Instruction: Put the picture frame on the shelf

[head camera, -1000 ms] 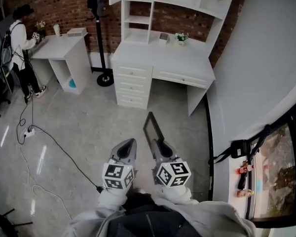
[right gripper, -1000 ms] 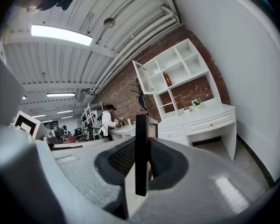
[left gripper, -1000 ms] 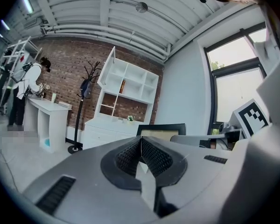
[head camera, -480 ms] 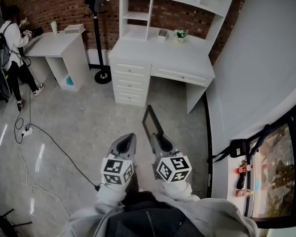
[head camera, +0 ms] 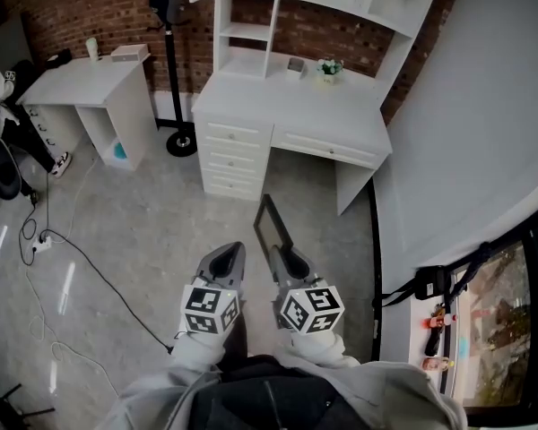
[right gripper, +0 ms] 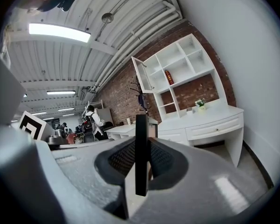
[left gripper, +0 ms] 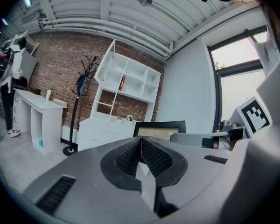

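Note:
A black picture frame (head camera: pixel 273 225) sticks forward from my right gripper (head camera: pixel 282 256), which is shut on its edge; in the right gripper view the frame (right gripper: pixel 141 148) stands edge-on between the pads. My left gripper (head camera: pixel 229 260) is beside it on the left, shut with nothing in it; its ribbed pads (left gripper: pixel 141 155) meet. From the left gripper view the frame (left gripper: pixel 159 129) shows its face to the right. The white desk with shelf unit (head camera: pixel 291 97) stands ahead against the brick wall, its upper shelves (right gripper: pixel 179 66) open.
A small plant (head camera: pixel 329 66) and a small box (head camera: pixel 294 64) sit on the desk top. A coat stand (head camera: pixel 173 61) and a second white desk (head camera: pixel 85 83) are to the left. Cables (head camera: pixel 81 267) trail over the floor. A person (head camera: pixel 4 106) is at far left.
The view has moved closer to the white desk. Both grippers hold their pose, frame still gripped. The person at the left has shifted toward the picture's edge.

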Available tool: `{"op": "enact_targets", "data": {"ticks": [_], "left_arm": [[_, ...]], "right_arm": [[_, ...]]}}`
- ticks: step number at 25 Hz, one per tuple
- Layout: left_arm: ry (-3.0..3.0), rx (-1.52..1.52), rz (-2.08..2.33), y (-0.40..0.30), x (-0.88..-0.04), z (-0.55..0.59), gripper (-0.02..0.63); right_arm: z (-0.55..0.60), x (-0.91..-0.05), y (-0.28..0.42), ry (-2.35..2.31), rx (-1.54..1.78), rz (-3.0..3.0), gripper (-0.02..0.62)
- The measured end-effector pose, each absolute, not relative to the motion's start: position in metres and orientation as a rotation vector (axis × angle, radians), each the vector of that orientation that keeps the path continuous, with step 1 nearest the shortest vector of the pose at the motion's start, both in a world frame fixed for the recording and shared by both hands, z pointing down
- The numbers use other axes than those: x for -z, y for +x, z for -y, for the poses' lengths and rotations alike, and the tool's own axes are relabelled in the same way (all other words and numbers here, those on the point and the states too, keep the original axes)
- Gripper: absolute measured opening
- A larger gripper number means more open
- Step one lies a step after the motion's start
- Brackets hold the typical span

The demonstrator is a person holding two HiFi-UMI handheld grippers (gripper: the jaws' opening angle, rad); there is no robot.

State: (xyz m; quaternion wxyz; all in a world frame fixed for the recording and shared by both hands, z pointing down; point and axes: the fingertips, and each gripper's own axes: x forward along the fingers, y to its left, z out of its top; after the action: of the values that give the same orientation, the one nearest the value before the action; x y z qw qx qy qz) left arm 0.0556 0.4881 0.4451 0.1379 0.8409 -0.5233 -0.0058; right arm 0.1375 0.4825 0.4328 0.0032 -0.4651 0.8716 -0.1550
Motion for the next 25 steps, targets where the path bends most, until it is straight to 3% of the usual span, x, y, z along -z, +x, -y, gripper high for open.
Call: {"op": "enact_targets", "data": {"ticks": [25], "left_arm": [[2.464,-0.001,1.491,0.008,-0.431,-0.308,0.005]], "right_arm": [[-0.300,-0.420,0.092,-1.470,0.533,-2.676,0.057]]}}
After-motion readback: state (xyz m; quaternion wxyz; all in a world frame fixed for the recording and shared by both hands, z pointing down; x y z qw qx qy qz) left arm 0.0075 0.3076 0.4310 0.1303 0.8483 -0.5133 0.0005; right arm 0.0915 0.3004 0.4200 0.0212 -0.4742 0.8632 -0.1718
